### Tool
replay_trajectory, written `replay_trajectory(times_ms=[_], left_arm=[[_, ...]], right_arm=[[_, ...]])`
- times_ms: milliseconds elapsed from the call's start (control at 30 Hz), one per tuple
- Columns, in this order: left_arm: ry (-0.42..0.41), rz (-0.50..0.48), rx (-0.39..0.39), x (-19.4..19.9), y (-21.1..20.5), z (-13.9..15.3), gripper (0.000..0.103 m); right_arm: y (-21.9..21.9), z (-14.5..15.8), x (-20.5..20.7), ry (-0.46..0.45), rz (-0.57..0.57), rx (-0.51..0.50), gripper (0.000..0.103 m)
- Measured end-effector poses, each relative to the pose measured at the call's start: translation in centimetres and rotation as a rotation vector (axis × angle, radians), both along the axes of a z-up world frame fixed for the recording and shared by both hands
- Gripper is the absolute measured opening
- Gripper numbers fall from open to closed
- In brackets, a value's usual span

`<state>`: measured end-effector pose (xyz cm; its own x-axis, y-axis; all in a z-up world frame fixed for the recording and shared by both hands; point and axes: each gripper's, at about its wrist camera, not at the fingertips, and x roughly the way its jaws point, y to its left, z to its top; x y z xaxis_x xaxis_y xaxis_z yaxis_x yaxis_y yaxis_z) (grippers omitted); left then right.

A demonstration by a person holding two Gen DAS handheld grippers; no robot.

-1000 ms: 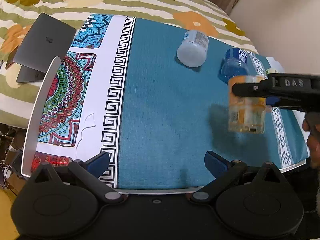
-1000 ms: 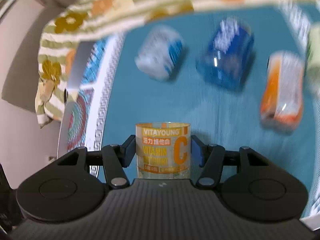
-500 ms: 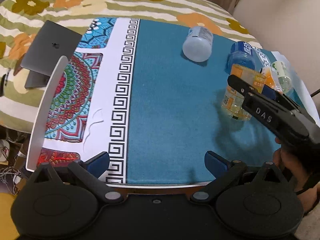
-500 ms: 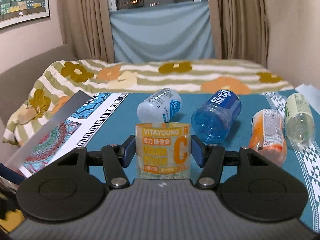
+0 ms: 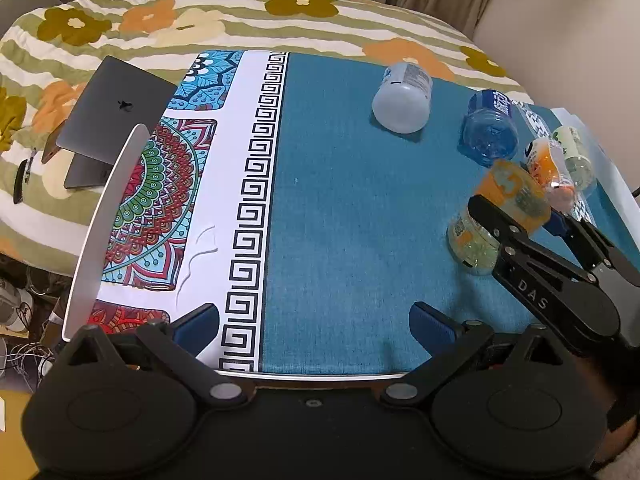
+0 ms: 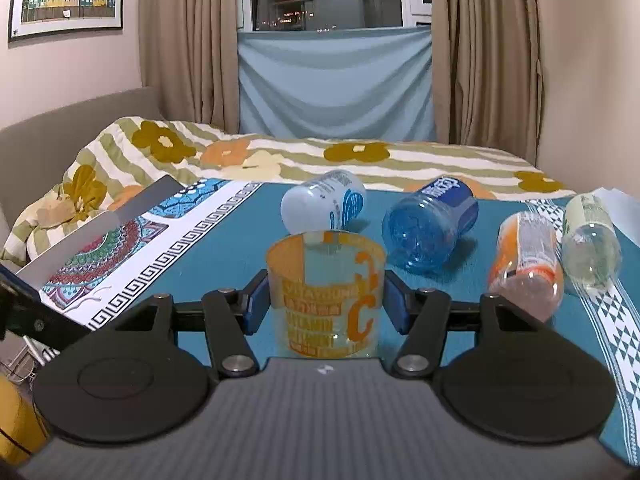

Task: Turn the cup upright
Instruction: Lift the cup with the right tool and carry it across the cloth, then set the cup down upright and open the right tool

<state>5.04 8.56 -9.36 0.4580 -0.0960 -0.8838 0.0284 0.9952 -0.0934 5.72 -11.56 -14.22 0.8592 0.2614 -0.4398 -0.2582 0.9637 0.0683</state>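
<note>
A clear plastic cup (image 6: 326,292) with orange "VITAMIN C" print stands upright, mouth up, on the teal cloth (image 5: 352,208). My right gripper (image 6: 325,300) has its blue pads at both sides of the cup, with thin gaps showing, so the jaws stand slightly apart. In the left wrist view the cup (image 5: 496,216) is at the right with the right gripper (image 5: 520,216) around it. My left gripper (image 5: 316,320) is open and empty over the table's near edge.
Several bottles lie on their sides behind the cup: a white one (image 6: 324,202), a blue one (image 6: 430,226), an orange one (image 6: 526,264) and a pale one (image 6: 592,240). A closed laptop (image 5: 108,120) lies on the flowered bedspread (image 5: 200,20) at the left.
The right gripper turned level and came down with the cup, which now stands on the cloth. Its jaws have eased apart from the cup. The left gripper barely moved.
</note>
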Motion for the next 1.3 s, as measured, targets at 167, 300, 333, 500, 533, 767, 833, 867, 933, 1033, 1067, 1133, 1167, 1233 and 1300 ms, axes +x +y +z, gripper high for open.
replay_trajectory(times_ms=[167,300,333,500,533,767,833,867,933,1033,1067,1133,1167,1233,1300], left_arm=[[0.01,0.006,-0.021,-0.1,0.0,0.0,0.103],[0.026,0.011,-0.036,-0.1,0.0,-0.1,0.103],[0.025,0.011,-0.035,-0.1,-0.1,-0.1,0.103],[0.025,0.006,-0.025,-0.3,-0.2,-0.1,0.103],[0.026,0.007,-0.026,-0.3,-0.2,-0.1,0.103],[0.023,0.014,0.01,-0.6,-0.4,-0.2,0.103],[0.021,0.017,0.008,-0.7,-0.3,-0.1,0.103],[0.019,0.02,0.005,-0.7,-0.3,0.0,0.103],[0.015,0.024,0.007,-0.8,-0.3,0.2,0.103],[0.006,0.028,0.012,-1.0,-0.4,0.9,0.103],[0.001,0.03,0.012,-1.0,-0.5,1.2,0.103],[-0.017,0.033,0.013,-1.2,-0.7,2.2,0.103],[-0.025,0.032,0.015,-1.3,-0.9,2.7,0.103],[-0.043,0.026,0.02,-1.4,-1.3,3.7,0.103],[-0.061,0.02,0.022,-1.4,-1.8,4.8,0.103]], right_arm=[[0.1,0.7,0.0,0.071,0.007,-0.016,0.073],[0.5,1.1,0.3,0.123,0.011,-0.042,0.074],[0.6,1.2,0.4,0.129,0.012,-0.046,0.074],[0.7,1.4,0.7,0.156,0.017,-0.056,0.075],[0.7,1.5,0.8,0.164,0.016,-0.06,0.075],[0.7,1.1,1.3,0.229,-0.028,-0.043,0.103],[0.6,1.0,1.3,0.229,-0.028,-0.033,0.103],[0.6,0.9,1.4,0.235,-0.028,-0.035,0.103],[0.6,0.8,1.5,0.252,-0.034,-0.045,0.103],[0.3,1.1,1.5,0.282,-0.034,-0.051,0.103],[0.1,1.4,1.4,0.291,-0.034,-0.05,0.103],[-0.3,2.2,1.1,0.311,-0.035,-0.05,0.103],[-0.6,2.9,0.9,0.322,-0.037,-0.053,0.103],[-1.2,4.3,0.4,0.339,-0.044,-0.055,0.103],[-2.0,6.1,-0.1,0.36,-0.055,-0.06,0.103]])
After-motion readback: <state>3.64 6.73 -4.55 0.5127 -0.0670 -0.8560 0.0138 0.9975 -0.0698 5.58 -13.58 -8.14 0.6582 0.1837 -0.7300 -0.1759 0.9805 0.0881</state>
